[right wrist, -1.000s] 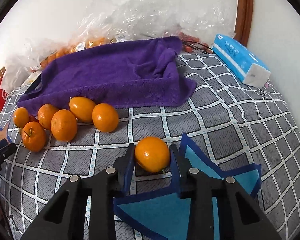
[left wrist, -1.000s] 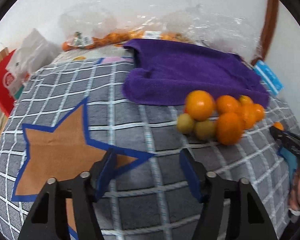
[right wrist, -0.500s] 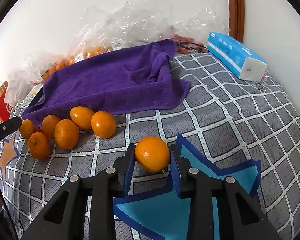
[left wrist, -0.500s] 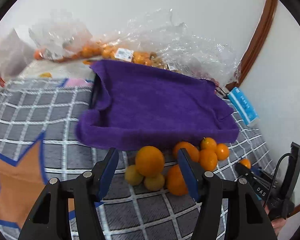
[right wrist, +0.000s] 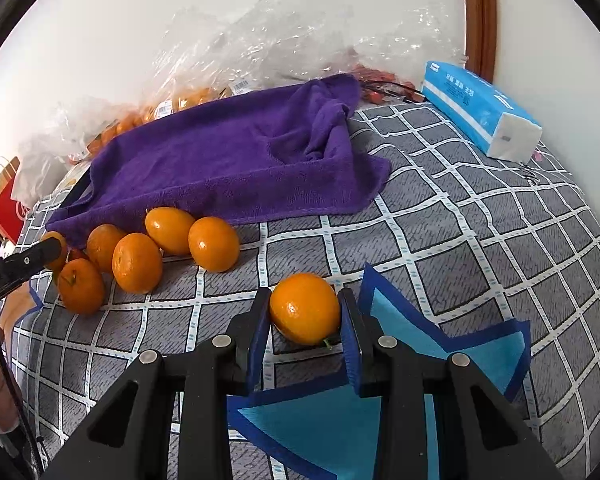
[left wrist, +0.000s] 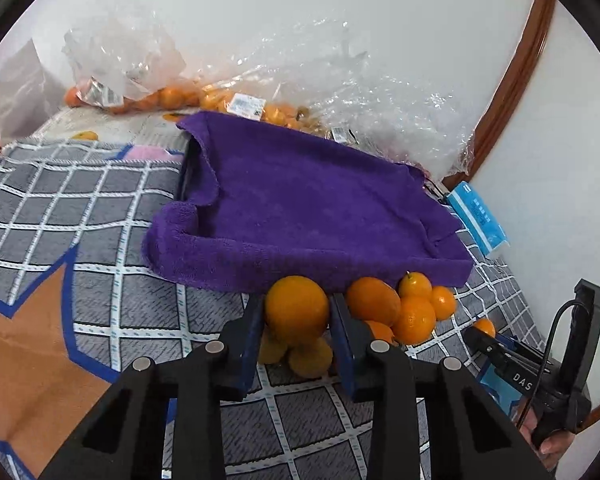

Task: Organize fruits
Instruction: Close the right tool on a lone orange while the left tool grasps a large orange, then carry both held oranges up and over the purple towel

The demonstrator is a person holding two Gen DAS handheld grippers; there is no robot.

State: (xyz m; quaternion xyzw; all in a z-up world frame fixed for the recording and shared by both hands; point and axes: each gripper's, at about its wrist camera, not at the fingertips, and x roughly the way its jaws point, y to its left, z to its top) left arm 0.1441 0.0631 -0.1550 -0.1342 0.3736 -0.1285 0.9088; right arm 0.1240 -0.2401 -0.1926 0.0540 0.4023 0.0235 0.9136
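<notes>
Tilted downward, the left gripper (left wrist: 297, 326) has just closed on a round orange (left wrist: 297, 307); the right gripper (right wrist: 305, 322), equally tilted, clamps another orange (right wrist: 305, 307).

Beyond the fingers a plain white wall (left wrist: 300, 20) closes the scene, lit evenly and softly with no hard shadows. A curved brown wooden trim (right wrist: 480, 20) runs up the wall to the right of the fingers, with more white wall past it. Under and ahead of the fingers spreads a soft surface covered in a grey blanket with a white grid (right wrist: 480, 240), carrying an orange star patch edged in blue (left wrist: 24, 340) to their left in the left wrist view and a light blue one (right wrist: 420, 344) just beside them in the right wrist view.
</notes>
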